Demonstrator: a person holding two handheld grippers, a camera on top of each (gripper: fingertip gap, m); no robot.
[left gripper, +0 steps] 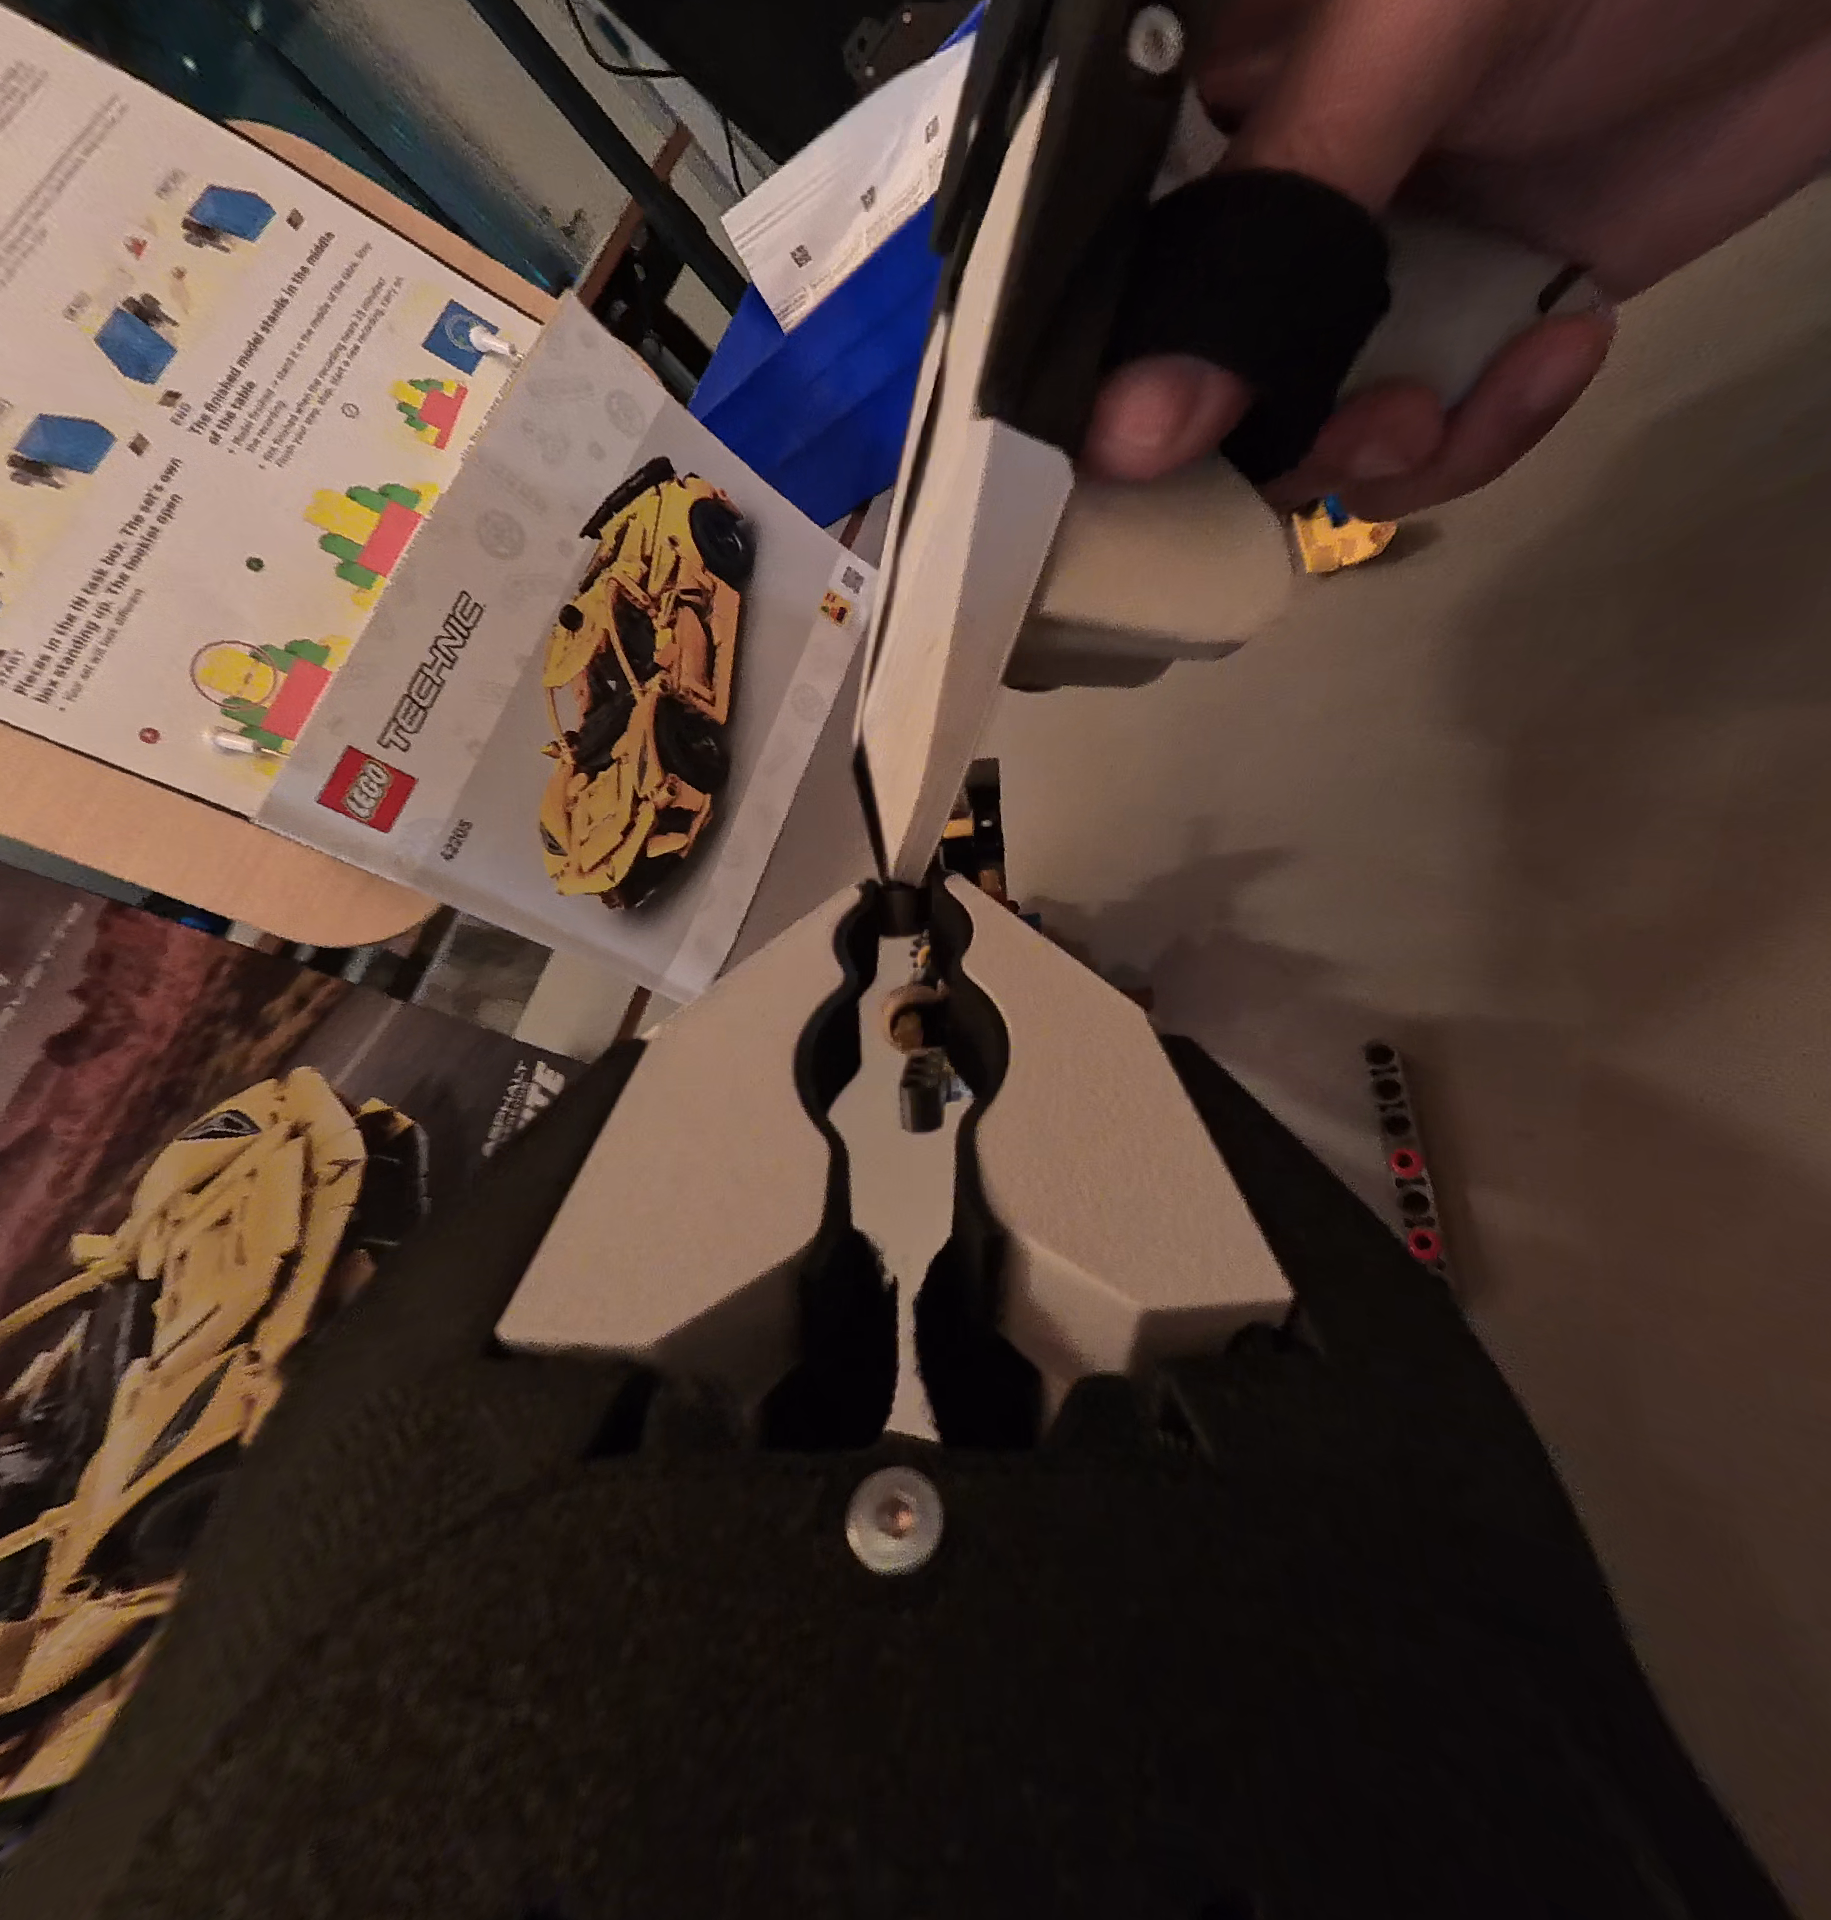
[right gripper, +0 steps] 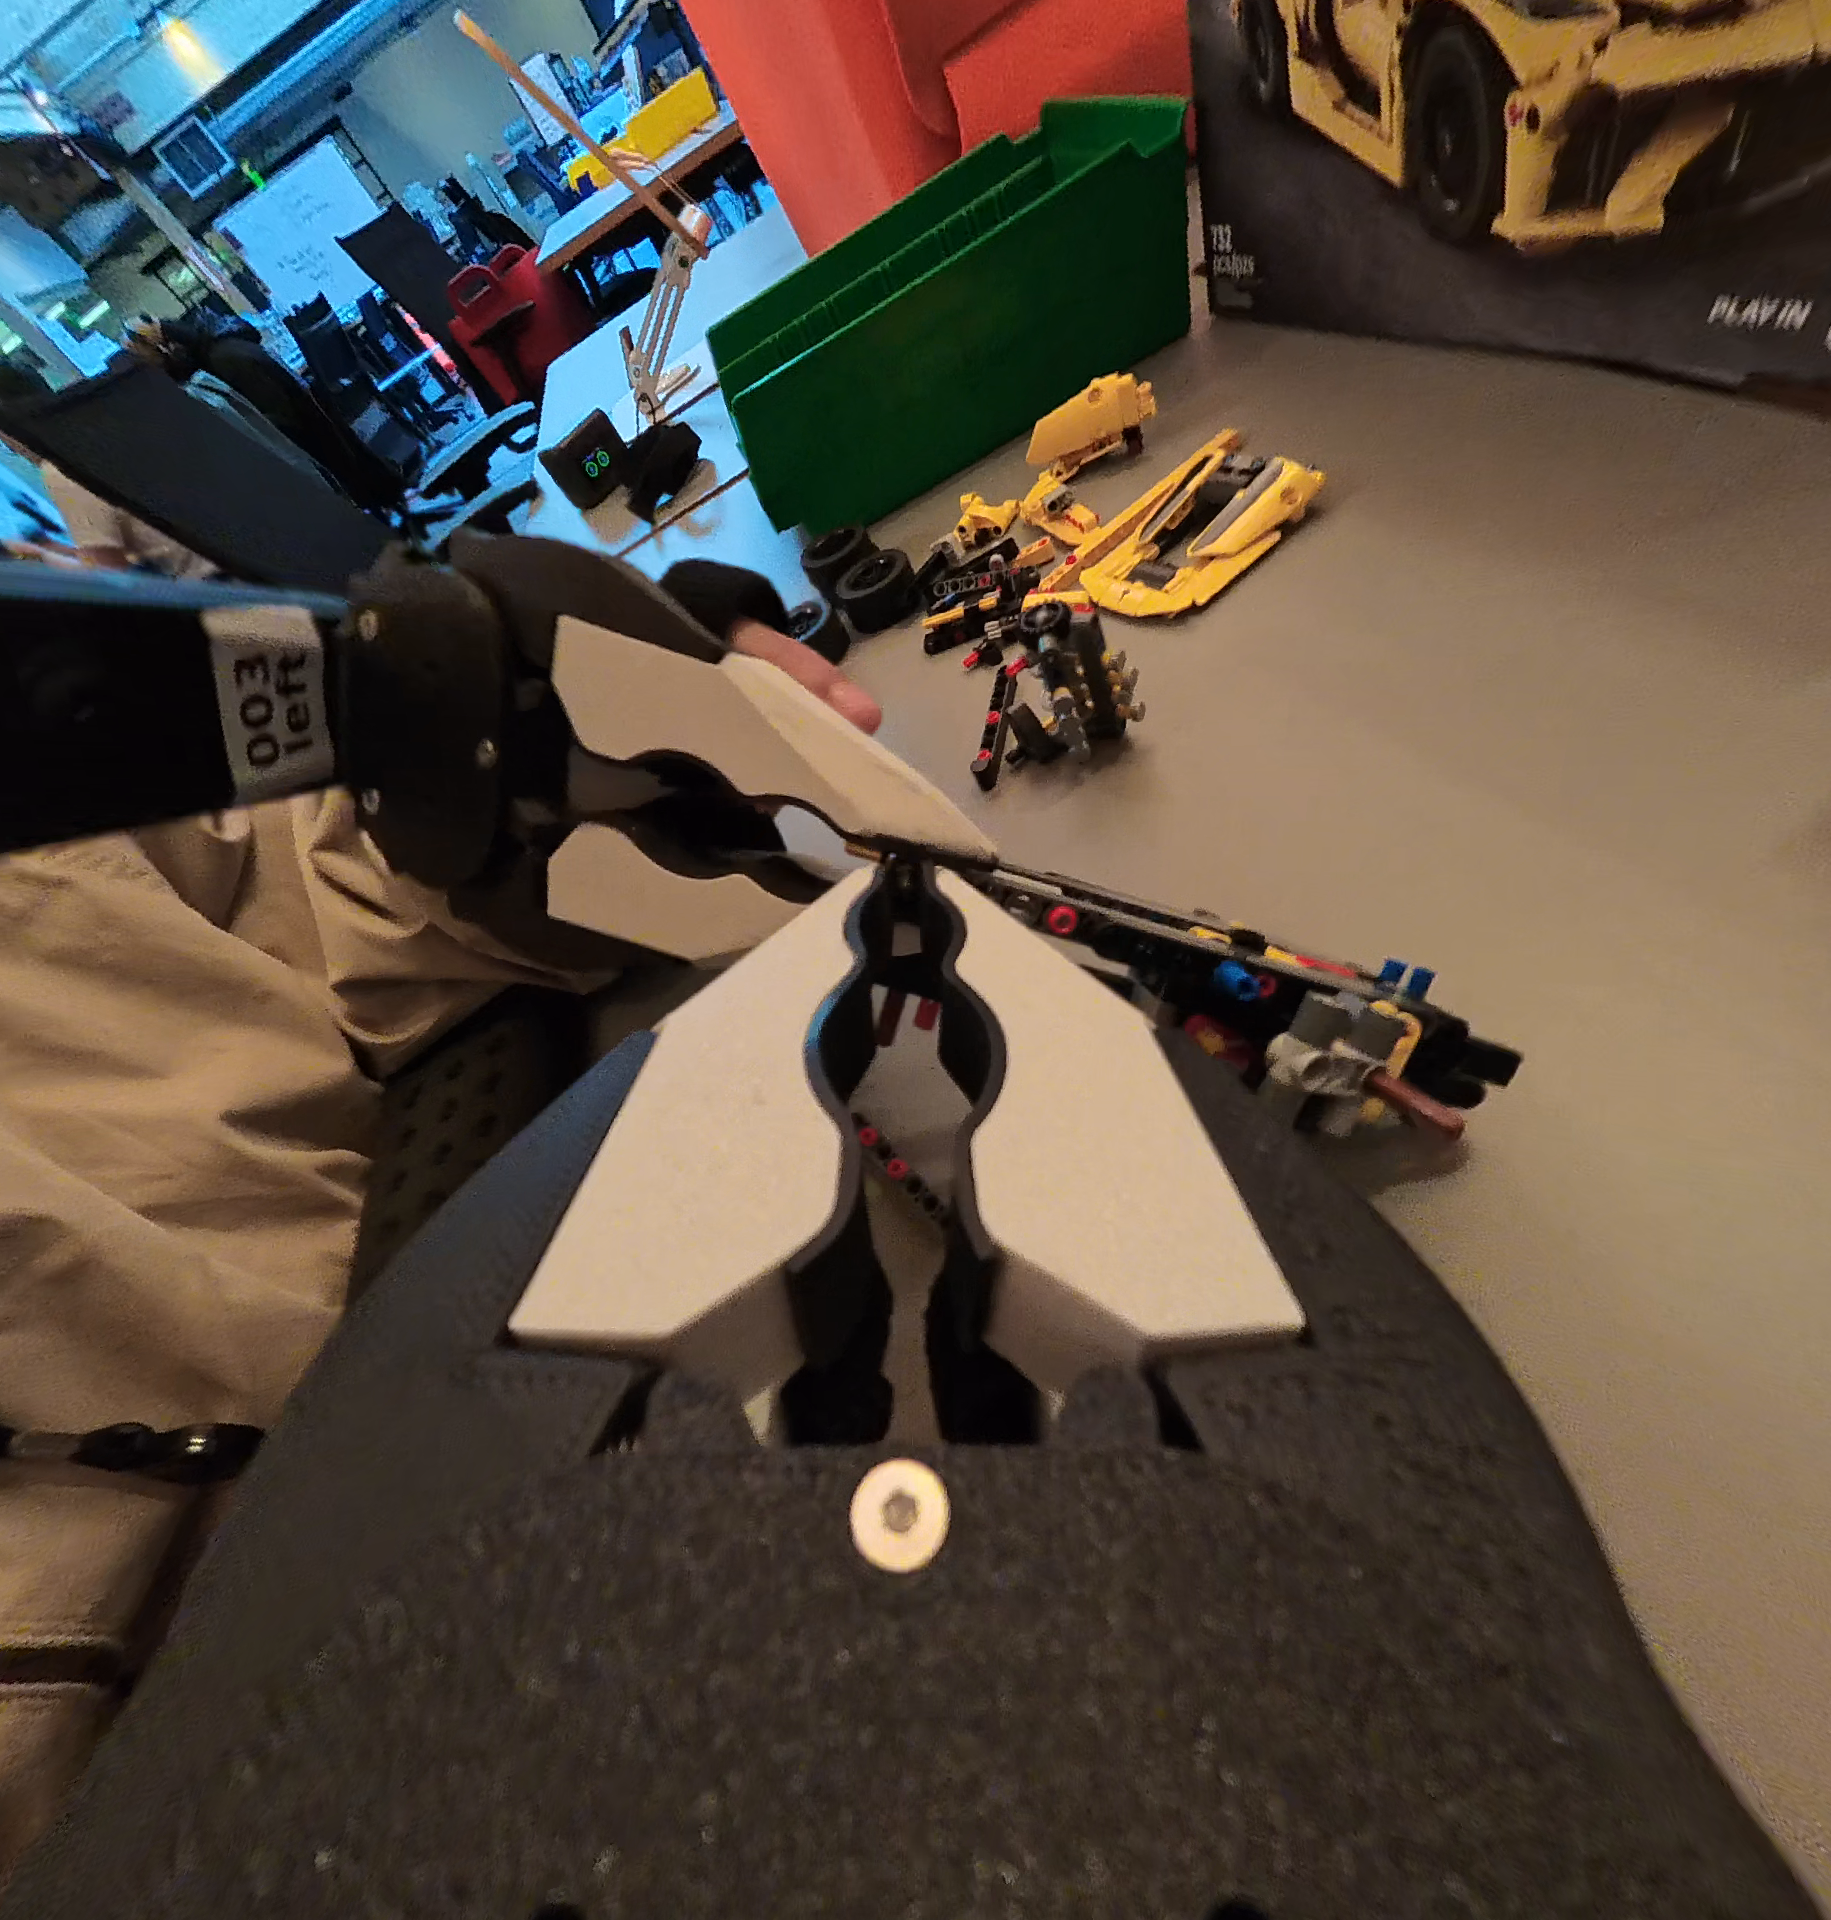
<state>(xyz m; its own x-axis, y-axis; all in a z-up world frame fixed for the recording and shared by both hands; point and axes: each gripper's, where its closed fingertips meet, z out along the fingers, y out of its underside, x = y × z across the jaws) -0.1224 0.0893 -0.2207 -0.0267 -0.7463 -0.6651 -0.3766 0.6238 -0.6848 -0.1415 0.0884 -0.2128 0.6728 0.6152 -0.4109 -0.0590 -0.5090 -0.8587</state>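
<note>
Two grippers meeting tip to tip above a grey worktop (right gripper: 1513,727). Left gripper (left gripper: 903,902) closed to a sliver, tips pinched on the near end of a long black brick chassis (right gripper: 1233,971); seen from the right wrist view coming in from the left, held by a hand (right gripper: 797,670) in a black fingerless glove. Right gripper (right gripper: 903,871) likewise nearly closed, tips nipped on the same end of the chassis, just where the left gripper's tips sit; whether it grips the chassis itself or a small pin there cannot be told. Chassis held off the worktop, running away to the right, studded with red and blue pins, a grey block and a brown axle at its far end.

Beyond it on the worktop: yellow body panels (right gripper: 1191,530), black tyres (right gripper: 859,577), a small engine-like sub-assembly (right gripper: 1072,675), a green bin (right gripper: 952,312) and a car-printed box (right gripper: 1534,156) standing behind. A loose black beam with red pins (left gripper: 1404,1164) lying flat near the left gripper. An instruction booklet (left gripper: 620,665) with a yellow car on its cover, overlapping a printed sheet (left gripper: 173,416).
</note>
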